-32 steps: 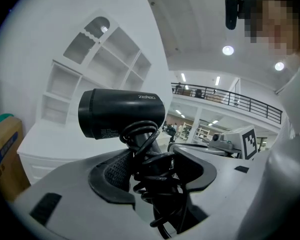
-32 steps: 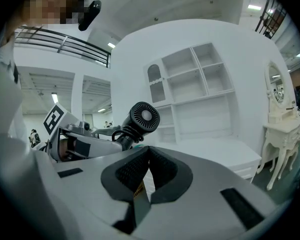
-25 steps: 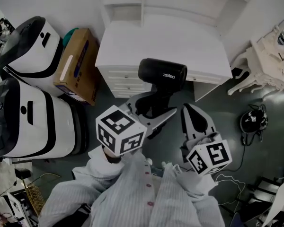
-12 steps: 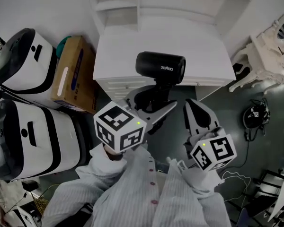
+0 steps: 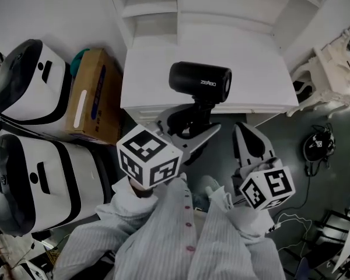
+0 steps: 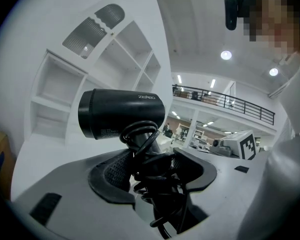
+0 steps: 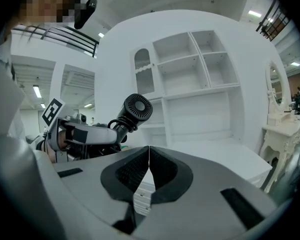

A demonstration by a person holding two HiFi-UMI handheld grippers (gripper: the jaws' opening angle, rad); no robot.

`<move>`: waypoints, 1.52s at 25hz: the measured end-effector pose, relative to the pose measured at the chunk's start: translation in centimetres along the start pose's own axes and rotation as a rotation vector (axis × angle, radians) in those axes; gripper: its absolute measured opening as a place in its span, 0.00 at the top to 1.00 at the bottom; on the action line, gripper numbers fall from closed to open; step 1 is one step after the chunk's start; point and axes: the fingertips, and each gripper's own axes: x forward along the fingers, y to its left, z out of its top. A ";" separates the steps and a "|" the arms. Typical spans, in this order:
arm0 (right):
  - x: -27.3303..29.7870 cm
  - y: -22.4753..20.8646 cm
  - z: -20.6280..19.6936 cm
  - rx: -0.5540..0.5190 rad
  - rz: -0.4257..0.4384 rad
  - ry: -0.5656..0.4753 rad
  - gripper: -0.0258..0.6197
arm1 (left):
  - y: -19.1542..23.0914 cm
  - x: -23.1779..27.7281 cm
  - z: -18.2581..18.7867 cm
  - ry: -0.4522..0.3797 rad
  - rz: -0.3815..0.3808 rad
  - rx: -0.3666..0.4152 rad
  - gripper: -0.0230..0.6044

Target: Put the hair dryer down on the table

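Observation:
A black hair dryer (image 5: pixel 199 83) with its cord wound round the handle is held upright over the front edge of the white table (image 5: pixel 151 80). My left gripper (image 5: pixel 189 130) is shut on the wrapped handle; its own view shows the barrel (image 6: pixel 121 114) above the jaws and the cord (image 6: pixel 155 171) pinched between them. My right gripper (image 5: pixel 249 146) hangs to the right, off the table, jaws shut with nothing in them. From the right gripper view the dryer's rear grille (image 7: pixel 138 107) and the left gripper (image 7: pixel 85 134) show at left.
White shelves (image 5: pixel 210 4) rise behind the table top, drawers (image 5: pixel 143 108) below its front. Two white and black cases (image 5: pixel 41 162) and a cardboard box (image 5: pixel 93 98) stand at left. A white ornate dresser (image 5: pixel 332 63) and a black cabled device (image 5: pixel 316 149) on the floor lie right.
The dryer in my left gripper has shifted slightly forward and up over the table's front edge. The right gripper has stayed shut and drifted a little right.

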 end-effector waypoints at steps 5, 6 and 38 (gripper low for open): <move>-0.8 -0.4 -0.4 0.010 -0.008 0.025 0.94 | -0.9 0.2 -0.4 0.006 -0.010 -0.028 0.56; -0.4 -0.5 -0.3 0.009 -0.007 0.029 0.94 | -0.6 0.2 -0.3 0.005 -0.010 -0.033 0.56; 19.2 -25.9 3.9 0.043 0.093 0.126 0.94 | 17.0 24.6 6.9 0.039 0.132 -0.132 0.56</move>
